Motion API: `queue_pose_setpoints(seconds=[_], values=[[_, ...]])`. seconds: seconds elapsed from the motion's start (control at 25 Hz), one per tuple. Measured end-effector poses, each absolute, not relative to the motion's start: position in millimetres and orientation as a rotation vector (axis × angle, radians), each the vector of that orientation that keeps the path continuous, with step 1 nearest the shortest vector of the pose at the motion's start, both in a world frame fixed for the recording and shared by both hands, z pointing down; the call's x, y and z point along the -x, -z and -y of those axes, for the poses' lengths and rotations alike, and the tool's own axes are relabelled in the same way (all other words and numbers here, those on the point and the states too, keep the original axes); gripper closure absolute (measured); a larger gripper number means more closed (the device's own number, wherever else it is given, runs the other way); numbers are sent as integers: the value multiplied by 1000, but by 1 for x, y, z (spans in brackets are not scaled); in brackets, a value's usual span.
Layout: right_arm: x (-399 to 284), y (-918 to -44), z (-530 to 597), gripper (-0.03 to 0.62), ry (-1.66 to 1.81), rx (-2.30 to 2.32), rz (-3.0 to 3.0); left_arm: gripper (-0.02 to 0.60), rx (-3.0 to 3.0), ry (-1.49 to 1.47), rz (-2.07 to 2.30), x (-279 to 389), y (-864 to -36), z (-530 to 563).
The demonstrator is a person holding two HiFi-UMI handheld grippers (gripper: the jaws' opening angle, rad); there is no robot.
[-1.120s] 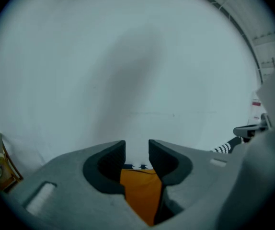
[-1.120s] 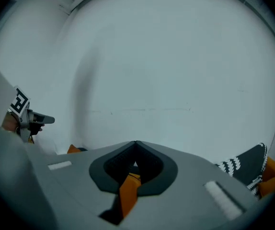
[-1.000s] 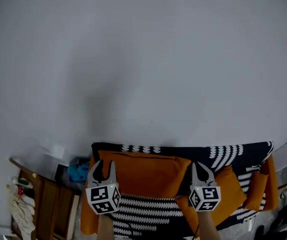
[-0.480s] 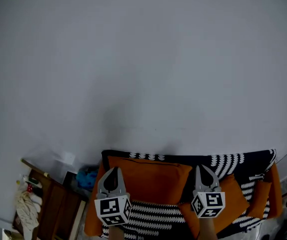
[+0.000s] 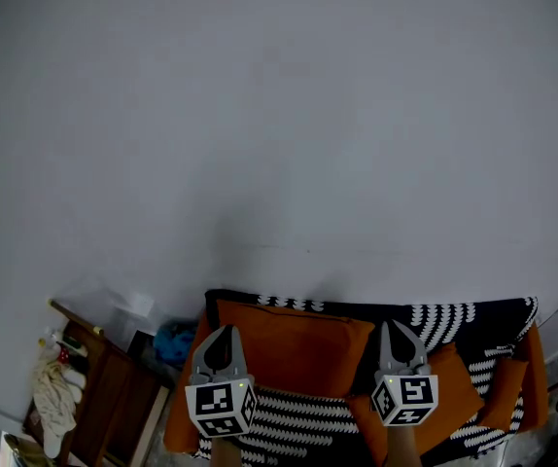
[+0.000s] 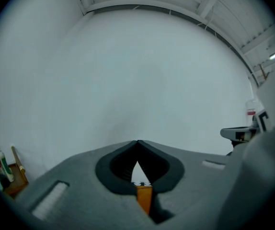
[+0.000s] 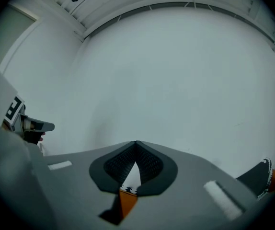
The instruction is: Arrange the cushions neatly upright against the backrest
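**A:** Both tools are clenched and empty. Your left gripper (image 5: 223, 334) has its jaws meeting at the tips, and so does your right gripper (image 5: 396, 329). Only a sliver of orange shows through the gap behind each.

**B:** Where are the cushions?

**A:** The big rectangular orange fabric cushion (image 5: 298, 343) sits between your two grippers, just beyond their tips. It leans on the backrest (image 5: 260, 303), which is draped in a black-and-white woven throw (image 5: 444, 316). A smaller square orange cushion (image 5: 457, 382) lies just right of your right gripper, cocked on a corner by the look of it.

**B:** How should I handle it?

**A:** The small one likely wants squaring. Open wide before you reach. Pinch a top corner seam, not the belly, because soft stuffing probably sags and slips. Stand it on its bottom edge and press it back flush against the throw.
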State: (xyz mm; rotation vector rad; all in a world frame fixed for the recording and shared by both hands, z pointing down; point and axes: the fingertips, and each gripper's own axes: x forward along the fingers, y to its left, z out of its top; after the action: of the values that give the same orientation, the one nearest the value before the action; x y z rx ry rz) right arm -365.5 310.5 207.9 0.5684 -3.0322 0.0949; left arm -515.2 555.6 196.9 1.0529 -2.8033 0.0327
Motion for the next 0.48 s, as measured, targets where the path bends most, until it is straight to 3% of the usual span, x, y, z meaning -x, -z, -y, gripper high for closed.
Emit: queue_pose_setpoints(seconds=[0.48], values=[[364, -218, -319, 585, -119, -522, 3021, 578, -1034, -59, 2824, 506, -196, -558]])
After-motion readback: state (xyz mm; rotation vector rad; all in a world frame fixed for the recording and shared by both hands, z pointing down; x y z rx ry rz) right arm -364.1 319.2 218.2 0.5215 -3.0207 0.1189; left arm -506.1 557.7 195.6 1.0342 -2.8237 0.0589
